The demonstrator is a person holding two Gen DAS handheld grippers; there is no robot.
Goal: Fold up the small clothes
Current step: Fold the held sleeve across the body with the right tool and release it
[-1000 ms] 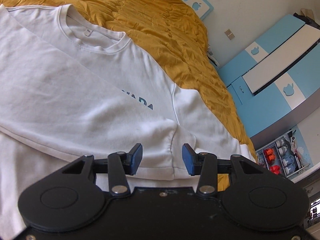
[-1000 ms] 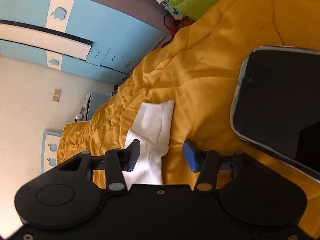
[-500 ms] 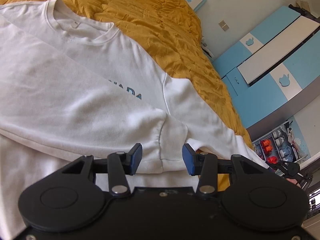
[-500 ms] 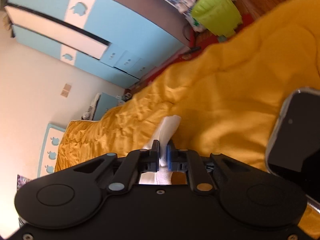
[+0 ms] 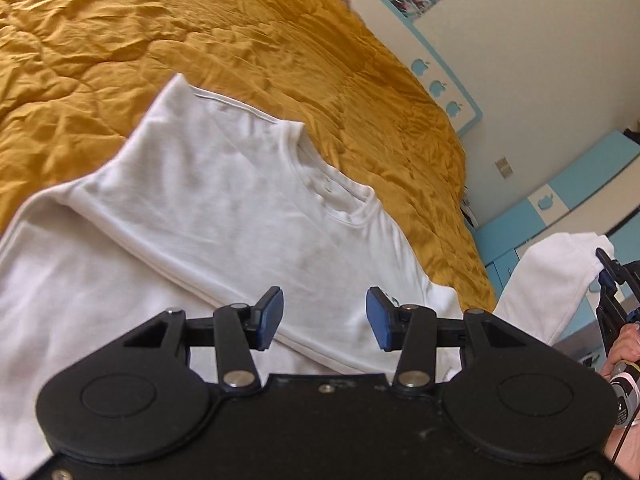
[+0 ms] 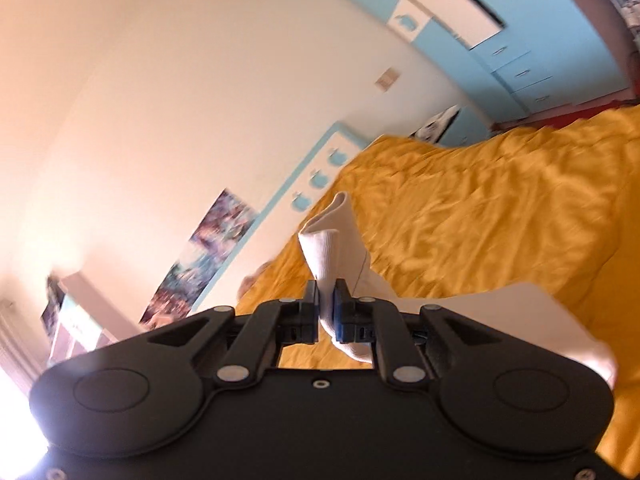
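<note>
A white sweatshirt (image 5: 208, 216) lies flat on the mustard bedspread (image 5: 120, 40), one sleeve folded across its chest. My left gripper (image 5: 325, 316) is open and empty, hovering just above the shirt's lower chest. My right gripper (image 6: 327, 312) is shut on the cuff (image 6: 332, 240) of the other sleeve and holds it up off the bed. In the left wrist view that lifted sleeve (image 5: 552, 276) hangs at the far right, with the right gripper (image 5: 606, 270) pinching its end.
The bedspread (image 6: 500, 208) covers the whole bed. A blue headboard with apple shapes (image 5: 440, 84) runs along the wall. Blue and white wardrobes (image 6: 500, 20) stand past the bed. The person's hand (image 5: 624, 344) shows at the right edge.
My right gripper closed on the sleeve cuff and lifted it up off the bed, swinging toward the headboard. My left gripper stayed open and shifted over the shirt.
</note>
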